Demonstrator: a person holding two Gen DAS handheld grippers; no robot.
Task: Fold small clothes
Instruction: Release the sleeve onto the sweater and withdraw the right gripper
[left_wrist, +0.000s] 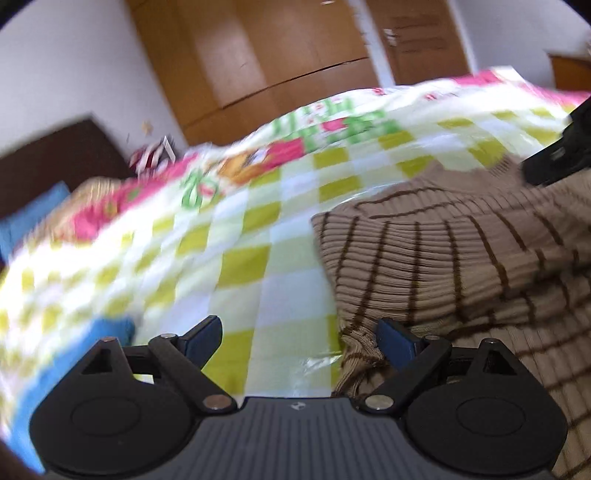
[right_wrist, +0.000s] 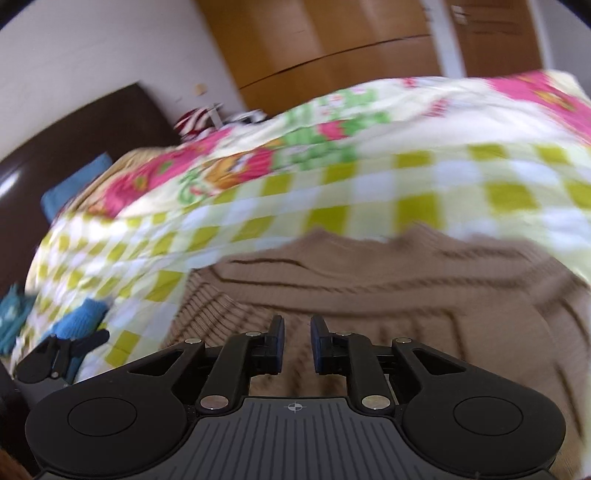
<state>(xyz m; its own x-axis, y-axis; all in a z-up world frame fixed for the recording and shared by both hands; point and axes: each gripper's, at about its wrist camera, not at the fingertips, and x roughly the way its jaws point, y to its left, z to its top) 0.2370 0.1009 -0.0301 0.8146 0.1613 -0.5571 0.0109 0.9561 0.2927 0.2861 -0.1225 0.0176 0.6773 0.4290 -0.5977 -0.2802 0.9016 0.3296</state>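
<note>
A tan knitted sweater with dark brown stripes (left_wrist: 461, 258) lies partly folded on the checked bed cover (left_wrist: 240, 258). My left gripper (left_wrist: 299, 338) is open and empty at the sweater's left edge, its right finger touching the knit. My right gripper (right_wrist: 297, 334) hovers over the sweater (right_wrist: 388, 295) with its fingers a narrow gap apart and nothing between them. The right gripper also shows in the left wrist view (left_wrist: 557, 155) over the sweater's far side. The left gripper shows in the right wrist view (right_wrist: 62, 354) at the lower left.
A blue garment (right_wrist: 79, 321) lies on the cover at the left. A dark headboard (right_wrist: 74, 136) and blue pillow (right_wrist: 74, 184) stand at the bed's left end. A wooden wardrobe (right_wrist: 332, 48) is behind the bed. Striped items (right_wrist: 199, 118) sit by the wall.
</note>
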